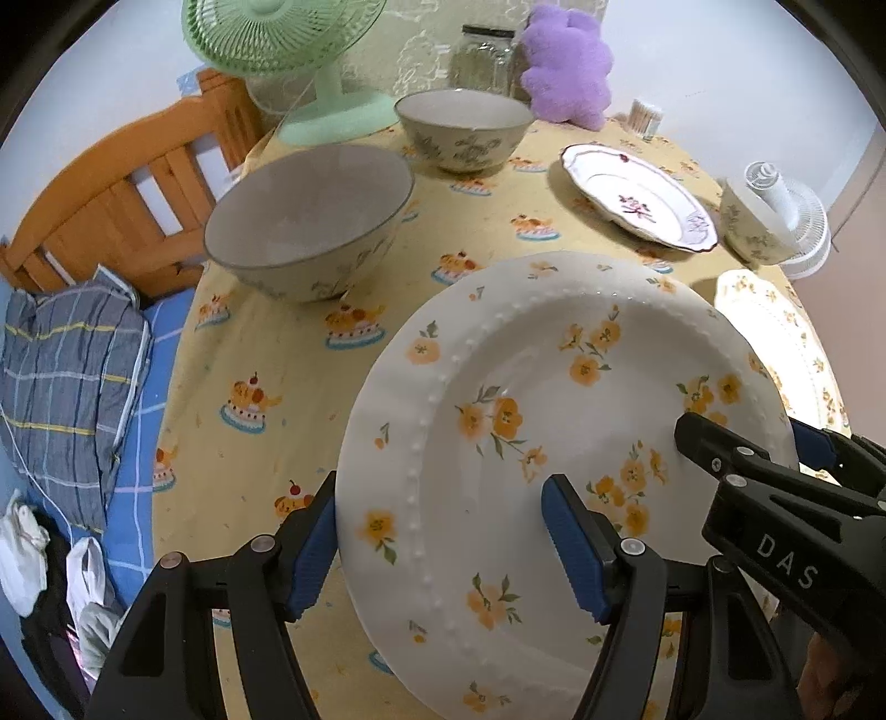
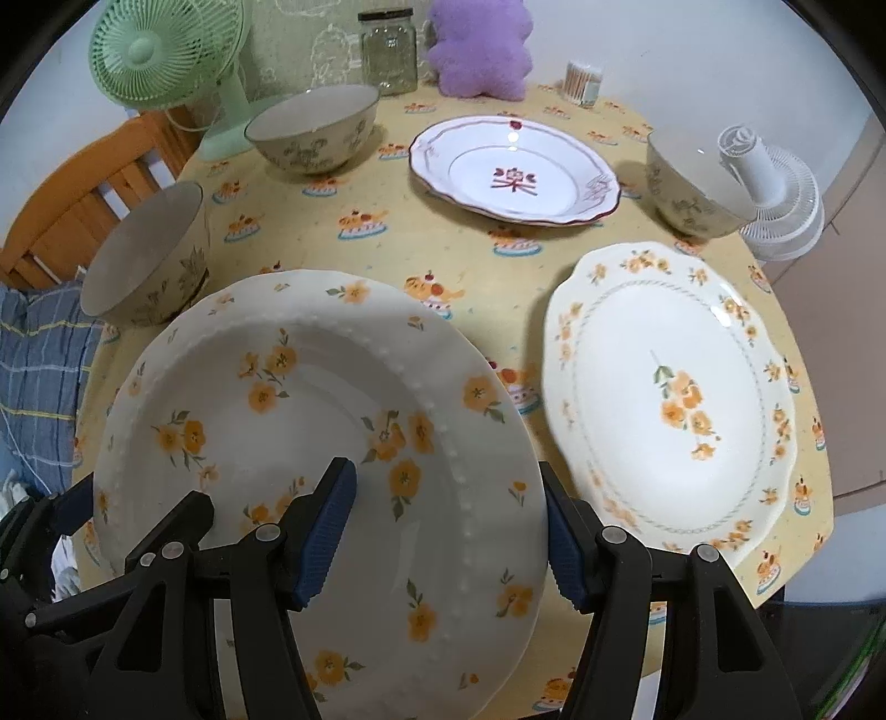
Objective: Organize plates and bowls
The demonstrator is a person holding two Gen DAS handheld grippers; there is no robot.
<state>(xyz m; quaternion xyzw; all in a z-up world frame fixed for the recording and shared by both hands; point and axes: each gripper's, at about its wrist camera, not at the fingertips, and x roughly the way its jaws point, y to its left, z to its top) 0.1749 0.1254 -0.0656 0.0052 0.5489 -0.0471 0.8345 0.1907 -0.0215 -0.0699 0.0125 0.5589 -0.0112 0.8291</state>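
Observation:
A white plate with orange flowers [image 1: 554, 421] [image 2: 321, 443] is tilted above the yellow tablecloth, and both grippers straddle its rim. My left gripper [image 1: 437, 548] has one finger under its left rim and one on its face, with the jaws wide apart. My right gripper [image 2: 448, 526] straddles its right rim the same way. A scalloped orange-flower plate [image 2: 670, 399] lies at the right. A red-trimmed plate [image 2: 515, 166] lies farther back. Three patterned bowls [image 1: 310, 221] [image 1: 465, 130] [image 2: 692, 183] stand on the table.
A green fan [image 2: 166, 61], a glass jar [image 2: 387, 52], a purple plush toy [image 2: 479, 47], a cotton-swab box [image 2: 581, 80] and a white fan [image 2: 775, 205] line the table's back and right. A wooden bed frame [image 1: 111, 194] and pillow [image 1: 66, 387] are at the left.

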